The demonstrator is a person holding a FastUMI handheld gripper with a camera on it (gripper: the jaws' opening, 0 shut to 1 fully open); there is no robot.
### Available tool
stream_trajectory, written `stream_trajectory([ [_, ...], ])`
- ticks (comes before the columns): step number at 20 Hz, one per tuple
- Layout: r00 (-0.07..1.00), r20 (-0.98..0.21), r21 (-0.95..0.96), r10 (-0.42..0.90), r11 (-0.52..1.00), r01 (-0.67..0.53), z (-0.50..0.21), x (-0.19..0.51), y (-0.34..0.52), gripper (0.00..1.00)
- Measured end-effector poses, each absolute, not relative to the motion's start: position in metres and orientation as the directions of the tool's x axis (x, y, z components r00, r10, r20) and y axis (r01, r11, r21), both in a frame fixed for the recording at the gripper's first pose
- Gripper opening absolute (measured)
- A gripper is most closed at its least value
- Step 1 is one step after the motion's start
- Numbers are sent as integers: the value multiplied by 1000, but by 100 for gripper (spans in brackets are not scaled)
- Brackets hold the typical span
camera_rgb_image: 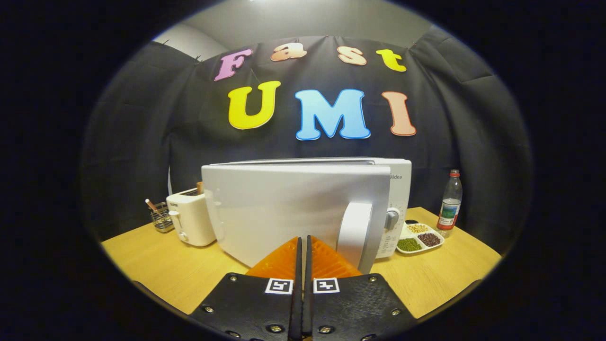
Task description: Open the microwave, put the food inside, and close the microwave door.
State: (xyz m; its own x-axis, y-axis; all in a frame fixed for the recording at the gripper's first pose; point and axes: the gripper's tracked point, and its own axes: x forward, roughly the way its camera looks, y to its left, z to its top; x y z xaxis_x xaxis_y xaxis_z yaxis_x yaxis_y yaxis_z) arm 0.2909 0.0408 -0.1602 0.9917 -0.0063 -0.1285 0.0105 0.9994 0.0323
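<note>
A wire utensil basket (162, 219) is seen beside a white toaster (191, 217) on the wooden table (156, 265). Next, a white microwave (303, 208) is set with its door (293, 213) swung partly out toward the gripper (303, 244), whose fingers are pressed together, nothing held, tips right at the door. Further right, a divided tray of beans (420, 237) and a water bottle (450, 201) are placed.

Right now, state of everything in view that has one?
tool: fingers shut together, nothing between them, tips at the microwave door
microwave door: swung partly open, not latched
toaster: upright, something sticking out of a slot
water bottle: upright, capped
divided dish: on the table, compartments filled
</note>
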Motion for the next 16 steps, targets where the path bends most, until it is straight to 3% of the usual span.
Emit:
stream_trajectory([
  [8, 986, -96, -89, -134, 988, 126, -166, 371, 14, 2],
  [13, 985, -56, -191, -164, 970, 151, -165, 381, 19, 7],
  [16, 986, -100, -151, -136, 981, 120, -173, 375, 23, 8],
])
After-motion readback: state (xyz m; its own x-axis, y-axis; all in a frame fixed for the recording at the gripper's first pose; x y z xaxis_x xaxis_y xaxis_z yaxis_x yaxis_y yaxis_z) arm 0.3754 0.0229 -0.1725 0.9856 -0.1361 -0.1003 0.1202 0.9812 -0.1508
